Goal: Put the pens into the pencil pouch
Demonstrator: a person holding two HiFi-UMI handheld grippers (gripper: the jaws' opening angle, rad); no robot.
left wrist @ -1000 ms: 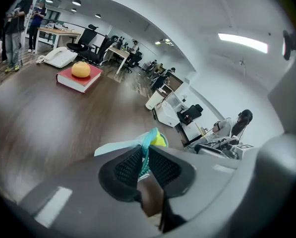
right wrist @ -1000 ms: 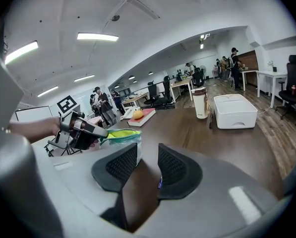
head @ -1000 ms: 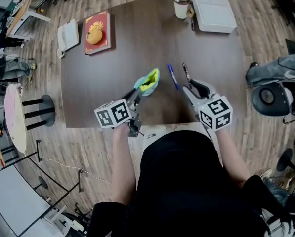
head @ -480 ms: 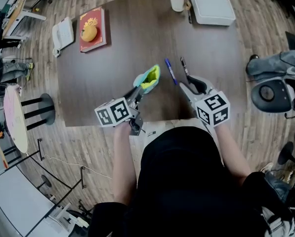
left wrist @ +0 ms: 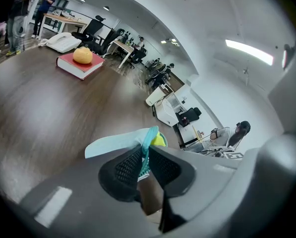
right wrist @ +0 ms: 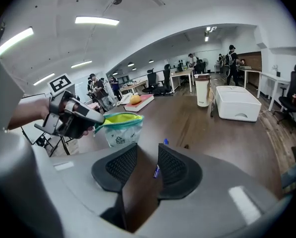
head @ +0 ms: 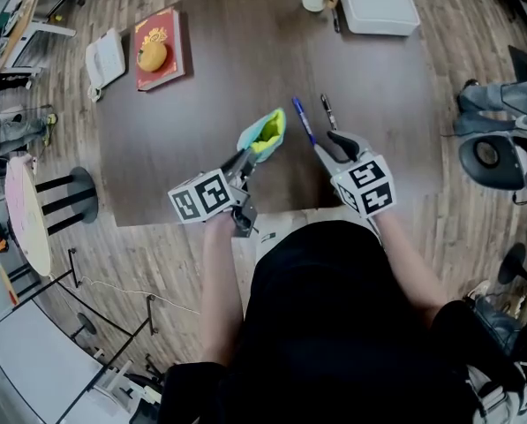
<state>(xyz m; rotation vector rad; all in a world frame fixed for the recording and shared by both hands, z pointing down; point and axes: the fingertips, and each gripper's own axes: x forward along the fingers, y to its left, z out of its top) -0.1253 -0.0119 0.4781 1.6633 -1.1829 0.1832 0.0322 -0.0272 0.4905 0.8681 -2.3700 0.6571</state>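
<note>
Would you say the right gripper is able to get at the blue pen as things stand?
Probably yes: the right gripper is open, the blue pen lies bare on the table with its near end showing between the jaws, and nothing covers it. The black pen close beside it might get nudged.

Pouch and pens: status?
Left gripper shut on pouch rim, mouth open. Right gripper jaws open around blue pen, not gripping. Black pen beside it.

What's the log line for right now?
left gripper: shut on pencil pouch | right gripper: open, by blue pen | black pen: on table
</note>
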